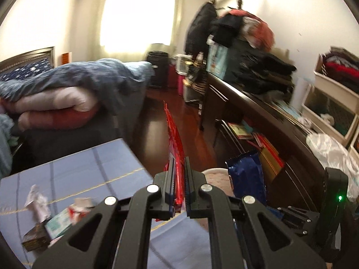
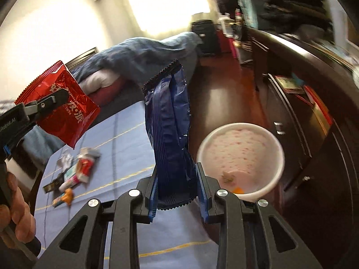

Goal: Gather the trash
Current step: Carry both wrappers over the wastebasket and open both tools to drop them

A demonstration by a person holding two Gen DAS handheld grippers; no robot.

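Note:
My left gripper [image 1: 179, 174] is shut on a red snack wrapper [image 1: 174, 139], seen edge-on above the blue-clothed table [image 1: 89, 165]. The red wrapper also shows in the right wrist view [image 2: 65, 112], held up at the left. My right gripper [image 2: 177, 177] is shut on a dark blue wrapper [image 2: 168, 121], which stands up between the fingers; it also shows in the left wrist view [image 1: 245, 174]. A white round bin [image 2: 241, 159] with a pink liner sits on the floor just right of the blue wrapper. More small trash [image 2: 74, 172] lies on the table.
A crumpled tissue [image 1: 36, 201] and small packets [image 1: 60, 222] lie on the table's left part. A bed with heaped bedding [image 1: 67, 89] stands behind. A dark desk [image 1: 269, 112] piled with clothes runs along the right. Wooden floor [image 1: 161, 130] lies between them.

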